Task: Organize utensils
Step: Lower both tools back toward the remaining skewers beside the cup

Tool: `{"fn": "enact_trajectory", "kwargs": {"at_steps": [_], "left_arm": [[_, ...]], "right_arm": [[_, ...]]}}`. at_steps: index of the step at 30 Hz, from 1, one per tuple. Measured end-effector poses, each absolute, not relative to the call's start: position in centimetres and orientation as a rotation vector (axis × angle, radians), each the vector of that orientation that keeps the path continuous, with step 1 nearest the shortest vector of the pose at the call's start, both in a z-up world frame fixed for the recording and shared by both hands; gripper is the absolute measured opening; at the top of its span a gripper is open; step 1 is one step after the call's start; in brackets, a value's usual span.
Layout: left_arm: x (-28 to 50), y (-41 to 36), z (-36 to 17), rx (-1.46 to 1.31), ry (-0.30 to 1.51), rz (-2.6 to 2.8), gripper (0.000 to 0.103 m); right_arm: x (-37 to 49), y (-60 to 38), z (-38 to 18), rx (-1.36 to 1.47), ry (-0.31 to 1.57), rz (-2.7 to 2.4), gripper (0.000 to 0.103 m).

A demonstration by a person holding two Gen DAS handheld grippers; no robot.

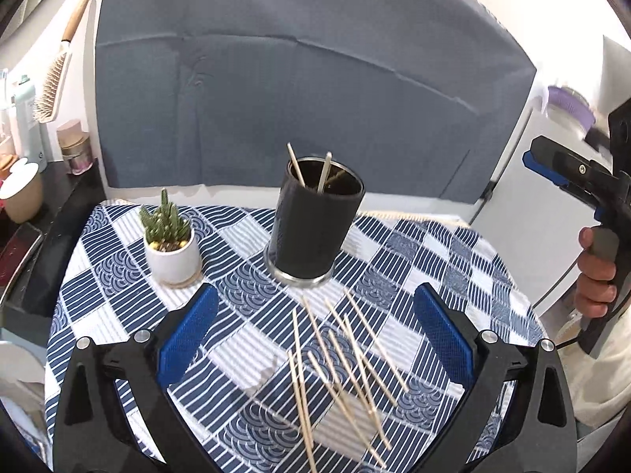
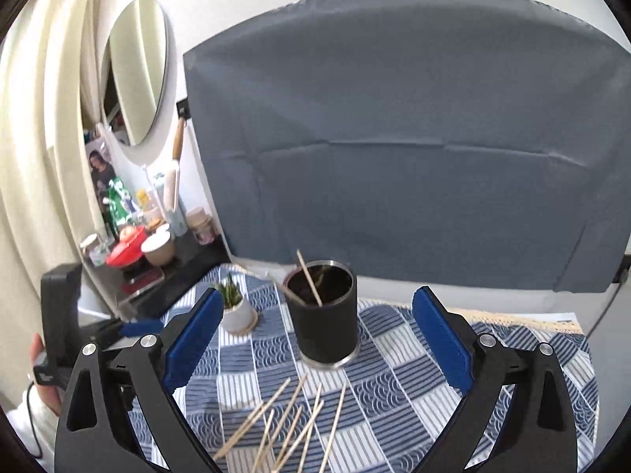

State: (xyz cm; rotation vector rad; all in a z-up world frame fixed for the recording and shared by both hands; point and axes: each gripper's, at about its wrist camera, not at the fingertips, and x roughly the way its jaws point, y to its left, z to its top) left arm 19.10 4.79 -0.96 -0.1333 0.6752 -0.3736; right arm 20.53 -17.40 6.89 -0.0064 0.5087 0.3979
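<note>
A black cup (image 1: 315,224) with a metal base stands upright on the blue and white checked cloth (image 1: 453,260), with a few wooden sticks (image 1: 295,165) leaning inside it. Several more sticks (image 1: 339,362) lie loose in a crossed heap in front of it. My left gripper (image 1: 315,289) hovers open over that heap, nothing between its blue pads. In the right wrist view my right gripper (image 2: 318,291) also stands open and bare, the cup (image 2: 325,323) ahead of it and the loose sticks (image 2: 292,421) below. Each gripper shows at the other view's edge, held in a hand: right (image 1: 552,165), left (image 2: 138,327).
A small cactus in a white pot (image 1: 171,252) stands left of the cup, also visible from the right (image 2: 236,311). A grey cloth (image 1: 295,98) hangs behind the table. A dark side shelf (image 2: 181,272) with jars, a paper cup and a hanging hairbrush (image 1: 53,79) borders the left.
</note>
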Motion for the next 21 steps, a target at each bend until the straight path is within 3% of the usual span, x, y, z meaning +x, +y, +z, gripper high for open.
{"fn": "enact_trajectory", "kwargs": {"at_steps": [21], "left_arm": [[16.1, 2.8, -11.3, -0.084, 0.94, -0.309, 0.097]], "right_arm": [[17.0, -18.2, -5.1, -0.085, 0.82, 0.309, 0.093]]}}
